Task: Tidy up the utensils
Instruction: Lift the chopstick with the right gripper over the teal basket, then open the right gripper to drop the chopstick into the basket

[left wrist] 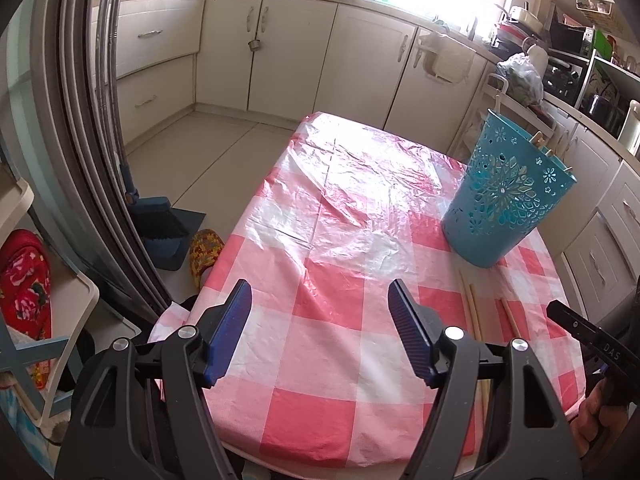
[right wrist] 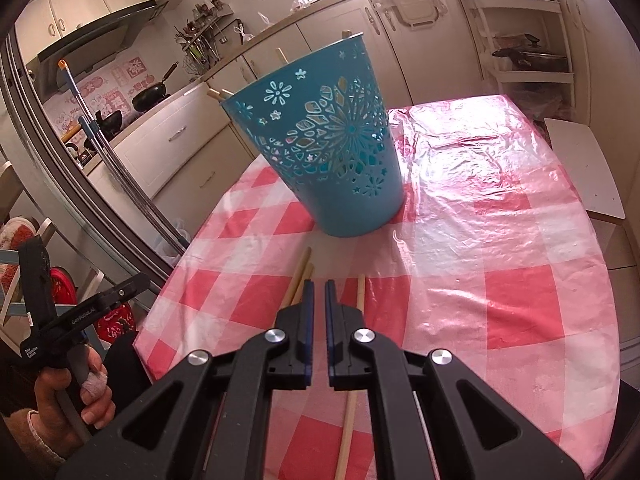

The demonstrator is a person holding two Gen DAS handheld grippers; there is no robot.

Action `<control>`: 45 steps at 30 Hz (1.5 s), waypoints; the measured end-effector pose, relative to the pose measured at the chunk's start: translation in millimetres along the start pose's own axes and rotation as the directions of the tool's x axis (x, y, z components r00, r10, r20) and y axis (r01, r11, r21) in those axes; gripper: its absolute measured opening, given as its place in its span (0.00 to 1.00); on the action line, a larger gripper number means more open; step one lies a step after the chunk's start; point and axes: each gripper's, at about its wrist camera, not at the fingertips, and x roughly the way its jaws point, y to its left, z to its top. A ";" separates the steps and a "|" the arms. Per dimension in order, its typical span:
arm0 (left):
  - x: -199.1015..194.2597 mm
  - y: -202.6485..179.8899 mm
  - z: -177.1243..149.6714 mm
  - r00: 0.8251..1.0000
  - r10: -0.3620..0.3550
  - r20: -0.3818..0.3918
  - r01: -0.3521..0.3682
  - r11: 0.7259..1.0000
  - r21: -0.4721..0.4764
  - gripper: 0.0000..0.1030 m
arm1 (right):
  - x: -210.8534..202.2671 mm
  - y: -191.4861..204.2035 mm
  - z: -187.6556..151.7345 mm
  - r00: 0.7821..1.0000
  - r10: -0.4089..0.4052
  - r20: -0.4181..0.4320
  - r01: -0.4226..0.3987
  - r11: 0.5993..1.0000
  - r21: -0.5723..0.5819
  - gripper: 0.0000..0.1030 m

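A teal perforated holder [left wrist: 504,196] [right wrist: 328,148] stands on the red-and-white checked table [left wrist: 328,280] [right wrist: 500,280], with several wooden chopstick tips showing above its rim [right wrist: 280,55]. Loose wooden chopsticks [left wrist: 472,312] [right wrist: 300,280] lie on the cloth in front of it. My left gripper [left wrist: 320,300] is open and empty above the table's near part, left of the chopsticks. My right gripper [right wrist: 319,292] has its jaws nearly closed with a narrow gap and nothing between them, right above the loose chopsticks; one chopstick [right wrist: 358,304] lies just to its right.
Kitchen cabinets [left wrist: 280,48] and counters ring the table. A dustpan and broom [left wrist: 160,224] and a slipper [left wrist: 204,252] lie on the floor to the left. A white rack [right wrist: 520,40] stands behind the table, and a white chair [right wrist: 580,168] is at its right side.
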 end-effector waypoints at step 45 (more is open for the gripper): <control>19.7 3.1 -8.6 0.997 -0.045 -0.067 0.041 0.997 -0.061 0.66 | -83.1 62.8 112.2 0.931 0.116 0.347 -0.083 0.991 -0.108 0.06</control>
